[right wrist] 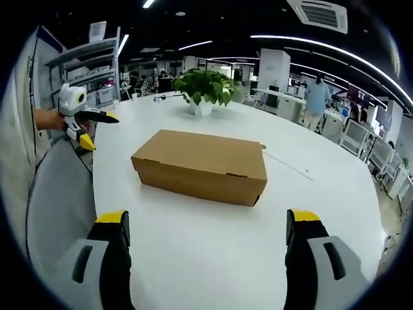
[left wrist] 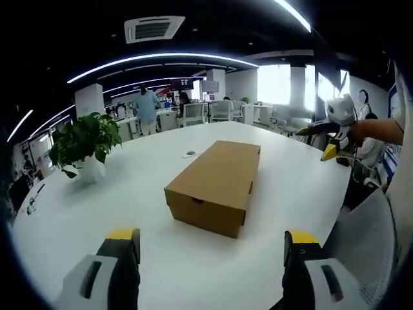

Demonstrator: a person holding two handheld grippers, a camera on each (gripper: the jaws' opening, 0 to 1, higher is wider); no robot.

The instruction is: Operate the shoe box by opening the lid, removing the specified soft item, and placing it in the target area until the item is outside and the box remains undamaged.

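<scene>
A brown cardboard shoe box (left wrist: 216,184) lies closed in the middle of the round white table (left wrist: 110,206); whatever it holds is hidden. My left gripper (left wrist: 211,242) is open, its yellow-tipped jaws wide apart, short of the box's near end. In the right gripper view the box (right wrist: 200,165) lies sideways, and my right gripper (right wrist: 208,219) stands open in front of its long side, not touching it. Each gripper also appears in the other's view, held by a hand off the table edge: the right gripper (left wrist: 321,141) and the left gripper (right wrist: 101,132), both with jaws parted.
A potted green plant (left wrist: 87,142) (right wrist: 206,87) stands on the table beyond the box. A small round object (left wrist: 189,154) and a thin cable (right wrist: 287,165) lie near the box. A grey mesh chair (left wrist: 361,239) (right wrist: 61,194) sits at the table edge. Desks and people fill the background.
</scene>
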